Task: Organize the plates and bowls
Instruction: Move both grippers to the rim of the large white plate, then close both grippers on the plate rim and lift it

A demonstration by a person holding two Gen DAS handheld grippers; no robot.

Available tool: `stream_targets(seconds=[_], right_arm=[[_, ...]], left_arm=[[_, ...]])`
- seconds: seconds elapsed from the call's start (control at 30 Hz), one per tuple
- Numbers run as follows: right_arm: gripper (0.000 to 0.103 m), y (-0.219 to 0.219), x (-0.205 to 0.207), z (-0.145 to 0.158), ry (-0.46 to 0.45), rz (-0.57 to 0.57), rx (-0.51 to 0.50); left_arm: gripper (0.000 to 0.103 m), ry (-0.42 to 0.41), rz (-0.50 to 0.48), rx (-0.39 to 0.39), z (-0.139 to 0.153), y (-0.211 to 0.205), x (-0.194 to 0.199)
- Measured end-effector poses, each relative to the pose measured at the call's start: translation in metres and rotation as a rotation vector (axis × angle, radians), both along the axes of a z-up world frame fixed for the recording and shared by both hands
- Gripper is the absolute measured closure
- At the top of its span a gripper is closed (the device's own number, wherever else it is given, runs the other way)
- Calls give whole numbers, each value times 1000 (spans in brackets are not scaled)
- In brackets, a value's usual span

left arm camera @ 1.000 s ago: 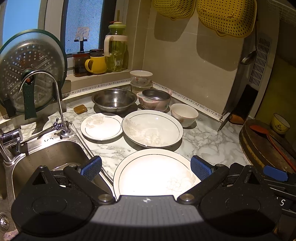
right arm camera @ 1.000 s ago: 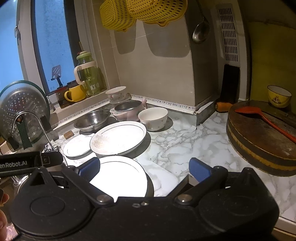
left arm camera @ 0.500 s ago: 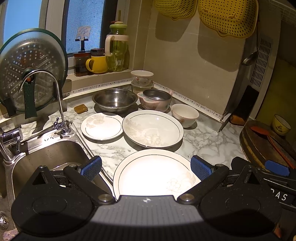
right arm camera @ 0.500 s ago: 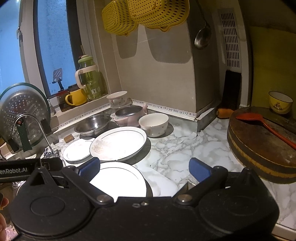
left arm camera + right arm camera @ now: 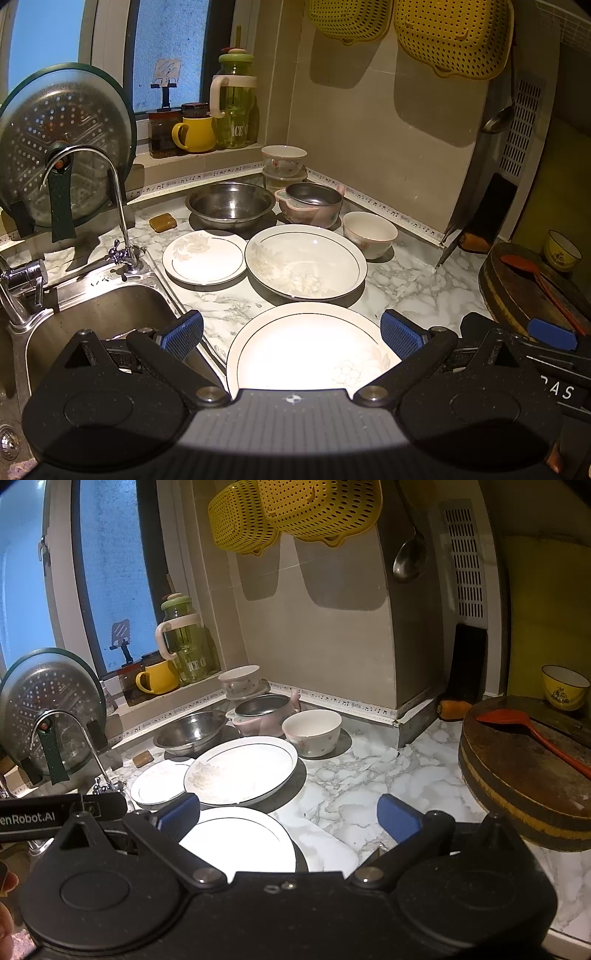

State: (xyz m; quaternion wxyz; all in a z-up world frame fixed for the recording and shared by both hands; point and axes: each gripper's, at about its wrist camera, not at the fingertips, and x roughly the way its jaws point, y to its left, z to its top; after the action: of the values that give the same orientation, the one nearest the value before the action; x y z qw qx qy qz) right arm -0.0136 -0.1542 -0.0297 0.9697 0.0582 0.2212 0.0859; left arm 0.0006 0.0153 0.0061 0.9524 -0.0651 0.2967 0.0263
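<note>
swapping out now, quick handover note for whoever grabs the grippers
Left gripper: open, empty, over the near plate.
Right gripper: open, empty, over the same plate's right edge and bare counter.
On the counter: small plate, deep plate, white bowl, steel bowl, pink pot, two stacked bowls in the corner.
Done: nothing stacked among the plates yet.
Left: gather plates and bowls.

1. We see a large white plate (image 5: 306, 347), flat, at lower centre.
2. Above it sits a deep white dish (image 5: 306, 261), a small plate (image 5: 205, 256) just left.
3. A white bowl (image 5: 369, 233) stands upright at centre right.
</note>
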Motion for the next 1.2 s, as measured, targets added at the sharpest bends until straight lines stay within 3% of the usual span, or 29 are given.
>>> stream_targets(seconds=[0.8,0.97,1.2], right_arm=[[0,2,5,-1,6,42,3],[0,8,19,-4,47,73,-24],[5,9,52,-21,140,114,-101]], left_arm=[[0,16,7,-12,-4,6,7],[0,35,16,-54,-12,19,17],[0,89,39,-57,-31,39,34]])
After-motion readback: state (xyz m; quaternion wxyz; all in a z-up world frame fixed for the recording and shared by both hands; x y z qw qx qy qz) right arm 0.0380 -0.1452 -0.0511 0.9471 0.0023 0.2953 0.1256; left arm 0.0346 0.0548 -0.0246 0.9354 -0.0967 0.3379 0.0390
